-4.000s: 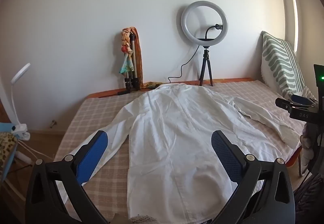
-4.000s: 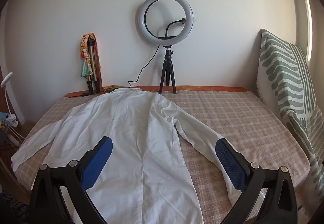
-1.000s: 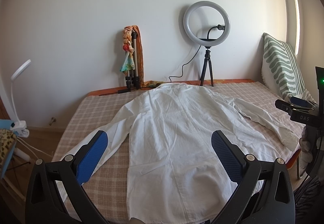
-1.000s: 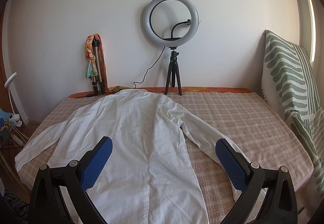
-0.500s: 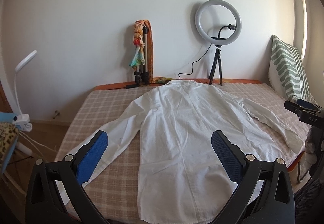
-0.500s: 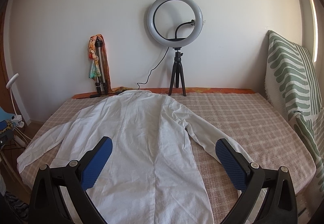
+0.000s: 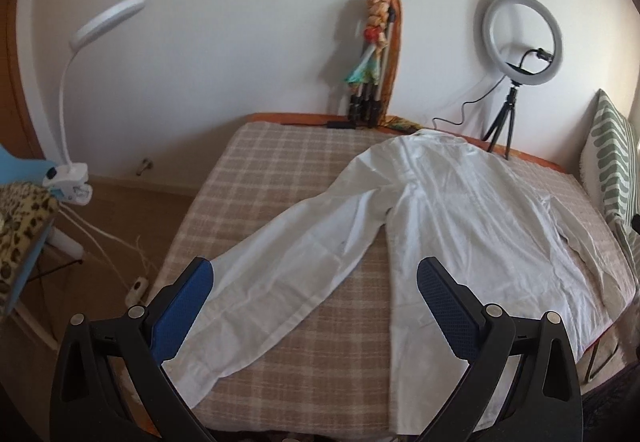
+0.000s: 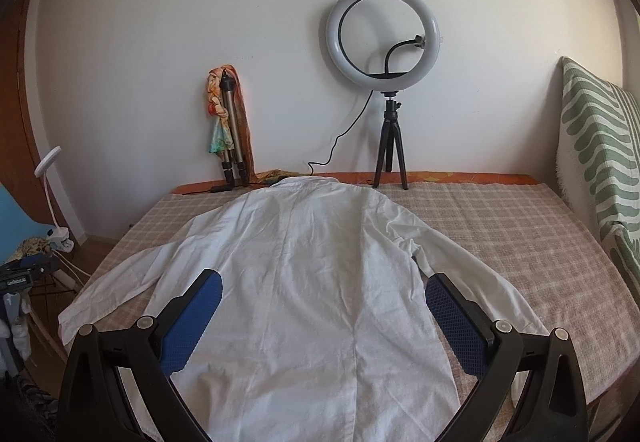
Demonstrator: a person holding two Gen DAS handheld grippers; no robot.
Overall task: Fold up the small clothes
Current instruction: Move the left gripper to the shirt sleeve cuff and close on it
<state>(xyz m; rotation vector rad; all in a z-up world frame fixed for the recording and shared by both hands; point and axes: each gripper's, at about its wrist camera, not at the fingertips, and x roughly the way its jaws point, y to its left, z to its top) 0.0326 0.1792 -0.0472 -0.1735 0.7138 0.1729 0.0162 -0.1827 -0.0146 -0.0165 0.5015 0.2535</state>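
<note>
Left gripper [image 7: 314,292]: fingers [image 7: 182,308] spread wide, holding nothing, poised above the near left part of the bed over the shirt's left sleeve [image 7: 280,266]. Right gripper [image 8: 322,308]: fingers [image 8: 456,322] likewise spread wide and empty, poised above the lower back of the white shirt [image 8: 304,282]. The shirt lies flat, back side up, on the checked bed cover [image 8: 500,234], hem at the near edge and collar toward the far edge by the wall. Both sleeves are extended: the left one runs diagonally to the near left corner of the bed, the right sleeve [image 8: 472,274] angles toward the near right edge. No containers are in view. At the far edge of the bed, against the wall, stands a ring light [image 8: 384,36] on a small black tripod; left of it, a folded tripod [image 8: 232,130] draped with a colourful scarf. A green-patterned cushion [image 8: 600,146] stands along the right edge. Off the left edge, a white clip lamp [image 7: 76,90] is fixed to a blue item beside leopard-print fabric [image 7: 20,218].
</note>
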